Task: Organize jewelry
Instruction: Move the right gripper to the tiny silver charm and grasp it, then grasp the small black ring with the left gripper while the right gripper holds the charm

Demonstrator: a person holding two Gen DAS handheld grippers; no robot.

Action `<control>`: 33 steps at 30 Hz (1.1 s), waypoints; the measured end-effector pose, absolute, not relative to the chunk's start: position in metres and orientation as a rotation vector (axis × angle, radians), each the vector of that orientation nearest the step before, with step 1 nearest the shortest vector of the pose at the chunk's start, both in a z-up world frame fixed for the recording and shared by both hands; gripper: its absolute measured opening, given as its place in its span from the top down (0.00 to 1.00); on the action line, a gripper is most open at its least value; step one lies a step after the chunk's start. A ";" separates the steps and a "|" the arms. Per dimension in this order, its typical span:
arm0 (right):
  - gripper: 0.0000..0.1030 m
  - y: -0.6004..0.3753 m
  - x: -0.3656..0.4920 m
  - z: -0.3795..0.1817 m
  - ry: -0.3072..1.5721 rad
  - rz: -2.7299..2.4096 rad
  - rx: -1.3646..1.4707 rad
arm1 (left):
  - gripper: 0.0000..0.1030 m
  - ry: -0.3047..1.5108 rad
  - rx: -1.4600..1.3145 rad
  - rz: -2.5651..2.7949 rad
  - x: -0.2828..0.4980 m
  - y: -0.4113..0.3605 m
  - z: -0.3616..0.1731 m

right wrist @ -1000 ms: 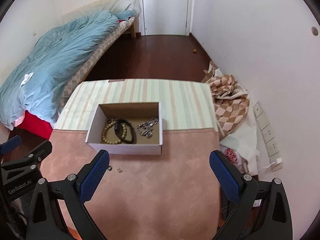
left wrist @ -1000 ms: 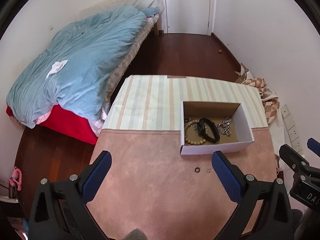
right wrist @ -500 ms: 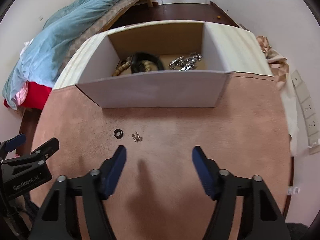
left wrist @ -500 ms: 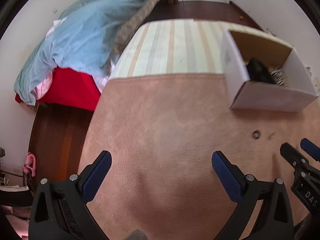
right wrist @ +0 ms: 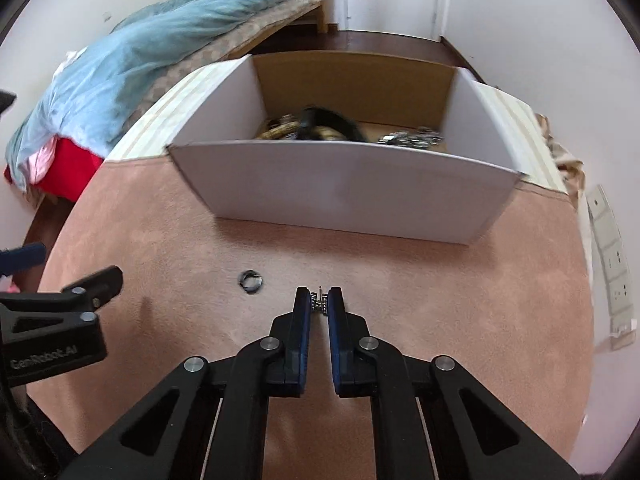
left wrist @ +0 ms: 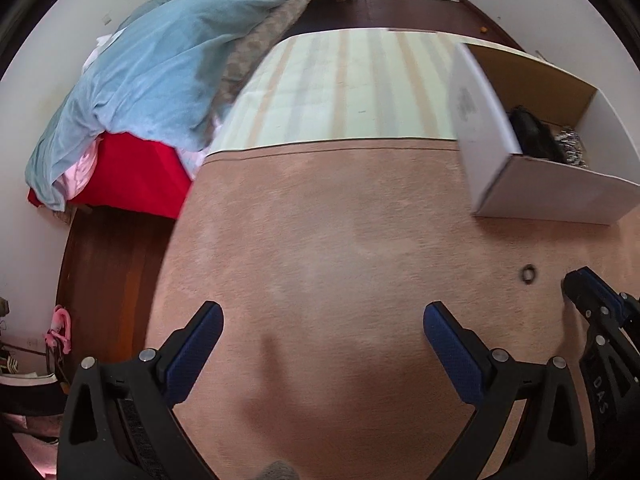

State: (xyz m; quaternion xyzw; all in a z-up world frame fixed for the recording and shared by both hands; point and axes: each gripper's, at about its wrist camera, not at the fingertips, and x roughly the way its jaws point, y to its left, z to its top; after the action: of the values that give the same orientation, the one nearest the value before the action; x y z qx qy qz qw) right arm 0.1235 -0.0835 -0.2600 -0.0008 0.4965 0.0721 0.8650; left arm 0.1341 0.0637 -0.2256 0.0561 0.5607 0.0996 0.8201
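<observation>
Ring (right wrist: 251, 281) lies before the box (right wrist: 344, 188), apparently left of the earring (right wrist: 319, 303).

My left matte-black plastic claw (left wrist: 322, 350) wears blue rubber pads and silver round screws; my right black plastic claw (right wrist: 319, 305) matches it; white lettering marks both housings.

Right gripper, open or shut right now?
Shut: the right gripper has its blue pads pinched on a small silver earring just above the pink mat, with only that piece between them.
</observation>
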 end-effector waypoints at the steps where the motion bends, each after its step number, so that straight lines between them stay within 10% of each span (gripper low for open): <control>1: 0.91 -0.090 0.123 -0.257 1.041 0.143 0.016 | 0.01 1.195 0.115 0.197 0.135 0.057 -0.226; 9: 0.91 -0.162 0.107 -0.249 1.053 -0.001 0.129 | 0.07 1.215 0.086 0.045 0.143 -0.007 -0.240; 25: 0.91 -0.201 0.097 -0.254 1.053 -0.082 0.250 | 0.90 1.154 0.106 -0.061 0.149 -0.049 -0.241; 33: 0.91 -0.199 0.097 -0.239 1.017 -0.061 0.271 | 0.90 1.141 0.073 -0.085 0.137 -0.046 -0.233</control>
State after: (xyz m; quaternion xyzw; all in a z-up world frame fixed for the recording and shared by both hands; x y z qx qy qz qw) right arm 0.0971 -0.1992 -0.2394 0.1293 0.4855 -0.0293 0.8642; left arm 0.1366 -0.0461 -0.2330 0.0347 0.5399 -0.0403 0.8401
